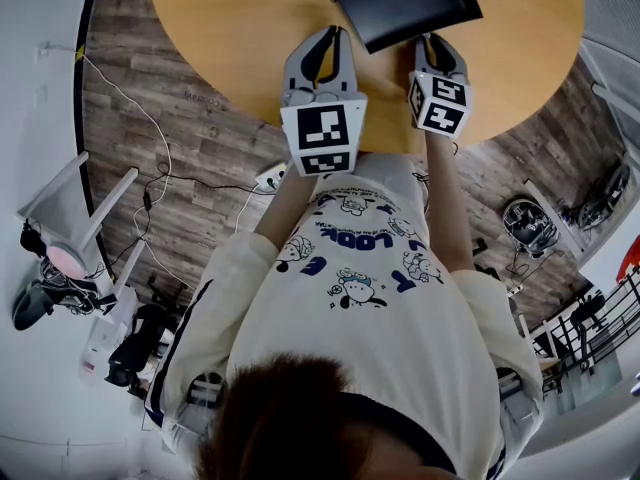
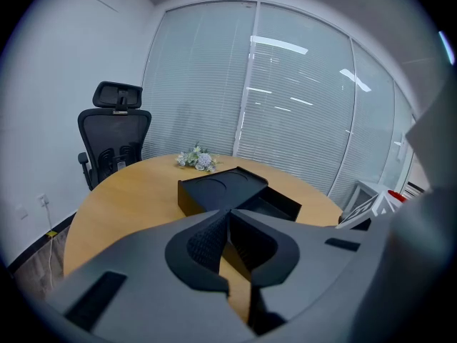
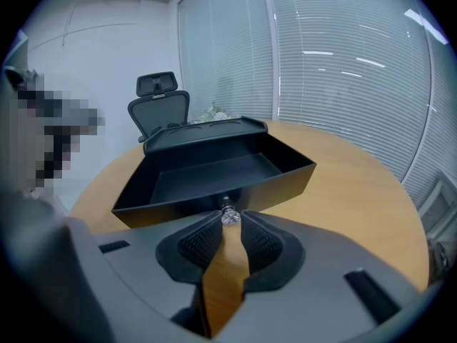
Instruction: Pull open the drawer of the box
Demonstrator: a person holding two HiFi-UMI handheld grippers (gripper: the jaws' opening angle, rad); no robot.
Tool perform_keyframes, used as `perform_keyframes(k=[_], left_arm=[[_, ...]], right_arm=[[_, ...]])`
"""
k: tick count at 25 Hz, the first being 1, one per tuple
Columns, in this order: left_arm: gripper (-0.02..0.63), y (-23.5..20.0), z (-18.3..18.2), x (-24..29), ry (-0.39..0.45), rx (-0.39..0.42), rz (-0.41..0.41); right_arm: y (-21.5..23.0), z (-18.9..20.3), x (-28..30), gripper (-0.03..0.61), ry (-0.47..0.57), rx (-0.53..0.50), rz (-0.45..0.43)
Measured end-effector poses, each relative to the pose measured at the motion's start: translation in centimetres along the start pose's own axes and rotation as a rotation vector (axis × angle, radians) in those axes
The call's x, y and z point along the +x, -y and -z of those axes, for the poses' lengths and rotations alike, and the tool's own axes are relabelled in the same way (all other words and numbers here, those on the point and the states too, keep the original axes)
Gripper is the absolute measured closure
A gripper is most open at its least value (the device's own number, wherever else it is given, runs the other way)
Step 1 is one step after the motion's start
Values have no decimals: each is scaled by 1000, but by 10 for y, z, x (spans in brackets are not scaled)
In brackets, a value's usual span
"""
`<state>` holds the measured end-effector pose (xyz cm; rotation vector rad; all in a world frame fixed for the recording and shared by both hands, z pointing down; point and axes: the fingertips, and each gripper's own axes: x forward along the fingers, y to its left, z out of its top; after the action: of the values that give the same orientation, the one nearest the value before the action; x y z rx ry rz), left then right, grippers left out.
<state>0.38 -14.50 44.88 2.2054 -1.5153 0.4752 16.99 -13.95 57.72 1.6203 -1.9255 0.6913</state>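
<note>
At centre-left of the head view, the left gripper (image 1: 333, 36) is hovering, jaws pressed together on nothing. The box (image 1: 400, 3) is sitting on the table (image 1: 230, 28) at top centre and is getting cut off by the frame edge. At right, the right gripper (image 1: 432, 43) is pinching the knob (image 3: 229, 216) of the drawer (image 3: 214, 170). The drawer is standing well out, so the pull is likely finishing, and a straight draw or release is likely coming next. The gripper is hiding the knob from overhead.
</note>
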Motion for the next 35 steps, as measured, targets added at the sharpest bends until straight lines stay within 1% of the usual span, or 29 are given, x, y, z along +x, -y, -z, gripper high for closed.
perform_keyframes(k=[4, 7, 9, 11, 13, 16, 19, 25, 35], left_arm=[[589, -1, -6, -3, 14, 3, -1], [589, 0, -13, -6, 34, 8, 1], [589, 2, -21, -8, 54, 13, 6], [589, 2, -31, -12, 79, 19, 9], [589, 2, -40, -16, 101, 24, 9], [589, 6, -52, -21, 130, 31, 11], [589, 10, -64, -27, 165, 41, 15], [589, 12, -85, -43, 234, 58, 18], [589, 18, -105, -61, 307, 79, 21]], right_arm=[[0, -6, -8, 464, 18, 51, 15], [-2, -16, -21, 454, 47, 50, 23], [-4, -31, -33, 456, 90, 42, 28], [-9, -51, -47, 471, 149, 36, 33], [-16, -71, -62, 510, 208, 39, 30], [-25, -96, -81, 526, 275, 50, 16], [-34, -114, -98, 529, 331, 55, 6], [-49, -138, -120, 532, 416, 57, 6], [-60, -164, -148, 535, 509, 71, -9]])
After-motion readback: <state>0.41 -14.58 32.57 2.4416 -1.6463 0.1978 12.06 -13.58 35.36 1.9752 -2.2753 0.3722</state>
